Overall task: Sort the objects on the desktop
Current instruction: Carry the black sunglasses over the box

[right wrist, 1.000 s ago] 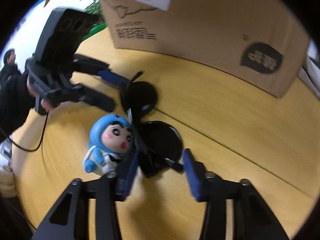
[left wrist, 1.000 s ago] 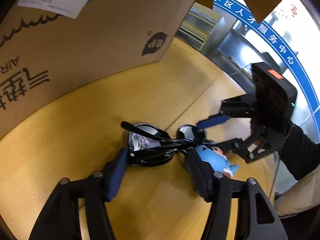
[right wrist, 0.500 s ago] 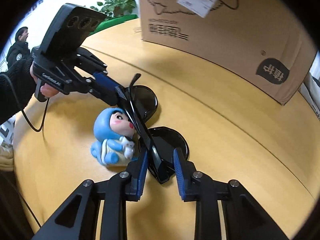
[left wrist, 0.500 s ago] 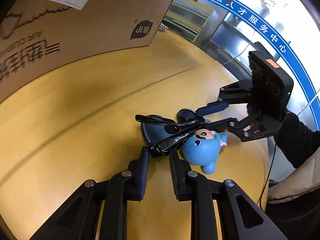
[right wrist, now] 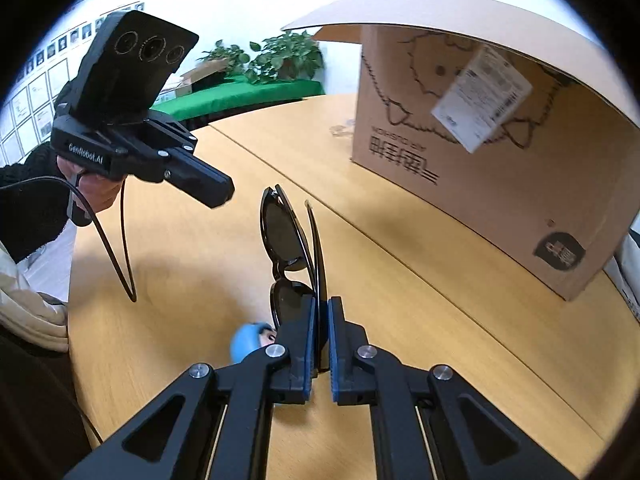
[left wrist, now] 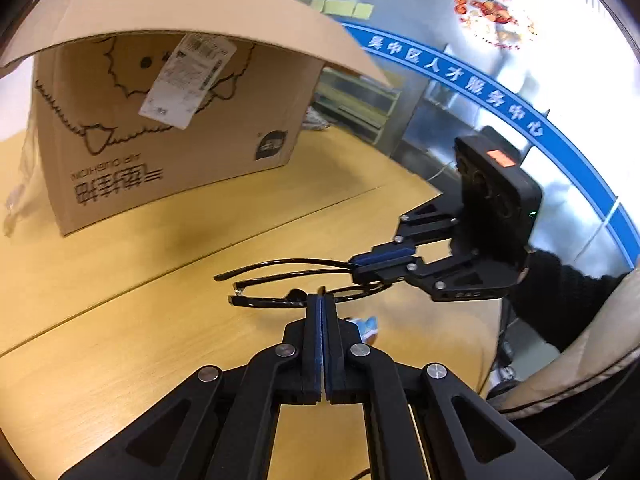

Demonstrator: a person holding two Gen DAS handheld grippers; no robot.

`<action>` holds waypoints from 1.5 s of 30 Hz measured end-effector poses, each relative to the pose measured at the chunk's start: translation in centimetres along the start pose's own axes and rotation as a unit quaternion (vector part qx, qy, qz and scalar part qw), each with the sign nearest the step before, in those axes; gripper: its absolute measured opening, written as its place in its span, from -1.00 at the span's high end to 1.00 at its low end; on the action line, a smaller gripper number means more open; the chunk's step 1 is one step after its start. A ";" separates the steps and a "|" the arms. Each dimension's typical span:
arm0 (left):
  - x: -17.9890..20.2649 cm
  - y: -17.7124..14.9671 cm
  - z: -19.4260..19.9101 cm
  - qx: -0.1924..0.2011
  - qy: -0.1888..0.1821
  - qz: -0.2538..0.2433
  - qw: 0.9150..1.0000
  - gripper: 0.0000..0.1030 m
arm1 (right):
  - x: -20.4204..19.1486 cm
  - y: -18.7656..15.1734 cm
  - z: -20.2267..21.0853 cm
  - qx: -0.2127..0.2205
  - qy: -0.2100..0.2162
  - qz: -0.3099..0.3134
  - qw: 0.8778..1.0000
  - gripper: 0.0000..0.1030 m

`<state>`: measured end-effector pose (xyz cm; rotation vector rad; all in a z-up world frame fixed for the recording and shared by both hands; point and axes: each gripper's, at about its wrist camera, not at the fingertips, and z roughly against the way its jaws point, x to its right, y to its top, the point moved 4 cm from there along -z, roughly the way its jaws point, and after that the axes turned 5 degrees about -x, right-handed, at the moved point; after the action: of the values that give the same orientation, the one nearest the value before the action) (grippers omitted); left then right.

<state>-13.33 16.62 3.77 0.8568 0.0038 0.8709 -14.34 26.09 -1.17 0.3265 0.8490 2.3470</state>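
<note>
A yellow wooden table [left wrist: 120, 360] with a seam across its top fills the foreground. Behind it, a glass wall [left wrist: 440, 80] carries a blue lettered band [left wrist: 460, 76]; elsewhere, a white wall [right wrist: 248, 12] with framed sheets backs potted plants [right wrist: 280, 56].

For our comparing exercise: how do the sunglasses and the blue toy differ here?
The sunglasses are black; the toy is blue. The sunglasses hang clear of the table, clamped in the right gripper; the toy sits on the table beneath. The sunglasses show almost whole; the toy is mostly hidden behind the right gripper.
</note>
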 end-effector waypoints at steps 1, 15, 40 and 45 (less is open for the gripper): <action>-0.2 -0.1 -0.1 -0.001 0.007 0.002 1.000 1.00 | -0.1 -0.1 0.1 -0.001 0.001 0.000 1.000 0.90; 0.0 3.4 6.1 0.083 0.002 -0.035 0.996 -0.40 | -0.9 3.3 8.6 0.100 -0.033 0.020 0.994 0.90; -10.0 38.3 12.3 0.141 -0.052 -0.003 0.989 -0.49 | 17.5 31.3 16.6 0.175 -0.156 0.024 0.972 0.90; -10.7 37.7 10.5 0.148 -0.097 -0.018 0.984 -0.81 | 18.2 29.7 13.6 0.154 -0.148 0.032 0.976 0.90</action>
<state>-42.18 15.38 32.26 1.2153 -0.0220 0.7591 -36.70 26.18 28.78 0.8221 1.0634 2.1457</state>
